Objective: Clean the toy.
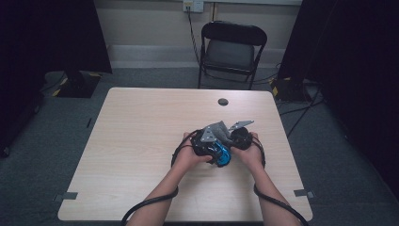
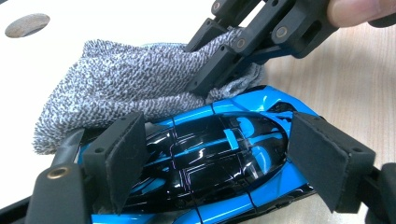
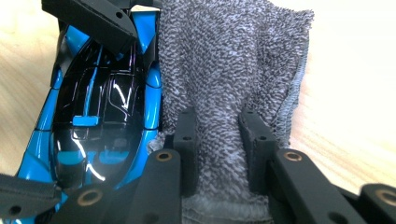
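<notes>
Car (image 2: 210, 154) sits clamped across its sides in left hand-held gripper (image 2: 215, 158) to steady it, while right hand-held gripper (image 3: 219, 135), clenched on cloth (image 3: 233, 60), presses cloth beside car, likely for wiping.

- A glossy blue-and-black toy car (image 2: 210, 158) sat roof-up near the middle of the table, nearer its front edge.
- A grey speckled knitted cloth (image 3: 224, 70) lay bunched along one flank of the car, touching it.
</notes>
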The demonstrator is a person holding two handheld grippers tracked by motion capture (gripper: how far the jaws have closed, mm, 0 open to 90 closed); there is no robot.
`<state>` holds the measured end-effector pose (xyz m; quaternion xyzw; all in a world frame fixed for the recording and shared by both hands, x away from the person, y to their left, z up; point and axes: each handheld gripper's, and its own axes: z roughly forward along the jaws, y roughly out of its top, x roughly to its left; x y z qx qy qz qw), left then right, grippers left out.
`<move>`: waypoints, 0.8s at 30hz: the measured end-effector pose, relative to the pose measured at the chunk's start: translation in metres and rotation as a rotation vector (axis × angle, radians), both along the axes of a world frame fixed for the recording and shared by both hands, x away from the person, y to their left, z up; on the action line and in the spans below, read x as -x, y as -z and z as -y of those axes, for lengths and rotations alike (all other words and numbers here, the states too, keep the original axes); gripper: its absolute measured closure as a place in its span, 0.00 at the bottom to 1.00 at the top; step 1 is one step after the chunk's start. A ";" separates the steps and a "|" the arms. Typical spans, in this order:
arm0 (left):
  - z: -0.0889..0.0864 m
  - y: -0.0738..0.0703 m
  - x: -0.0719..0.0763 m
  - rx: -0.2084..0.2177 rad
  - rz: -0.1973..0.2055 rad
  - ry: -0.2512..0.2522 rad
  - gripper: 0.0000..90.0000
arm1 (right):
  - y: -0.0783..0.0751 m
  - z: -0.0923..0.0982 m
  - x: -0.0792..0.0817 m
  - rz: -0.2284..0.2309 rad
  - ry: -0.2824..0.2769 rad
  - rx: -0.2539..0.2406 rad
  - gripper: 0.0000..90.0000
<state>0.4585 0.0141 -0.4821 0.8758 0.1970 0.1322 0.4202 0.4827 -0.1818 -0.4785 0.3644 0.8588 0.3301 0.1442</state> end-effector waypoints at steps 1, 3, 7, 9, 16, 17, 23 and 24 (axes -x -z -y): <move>0.000 0.000 0.000 0.000 -0.001 0.000 0.22 | 0.000 0.001 0.000 -0.002 -0.002 -0.004 0.80; 0.000 0.000 0.000 0.003 -0.002 -0.003 0.22 | 0.000 0.002 0.001 -0.002 -0.004 -0.010 0.80; 0.000 0.000 0.000 0.003 -0.002 -0.002 0.22 | 0.000 0.005 0.001 -0.004 -0.016 -0.007 0.80; 0.000 0.000 0.000 0.002 -0.004 -0.002 0.22 | -0.001 0.006 0.002 -0.008 -0.023 0.000 0.80; 0.000 0.000 0.000 0.004 -0.003 -0.001 0.22 | -0.001 0.009 0.002 -0.014 -0.028 -0.007 0.80; 0.000 0.000 0.000 0.004 -0.005 -0.002 0.22 | -0.001 0.010 0.003 -0.014 -0.030 -0.007 0.80; 0.000 -0.001 -0.001 -0.004 -0.005 0.001 0.22 | -0.002 0.012 0.005 -0.016 -0.039 0.002 0.80; 0.000 -0.001 -0.001 -0.005 -0.006 0.001 0.22 | -0.002 0.012 0.006 -0.014 -0.040 0.004 0.80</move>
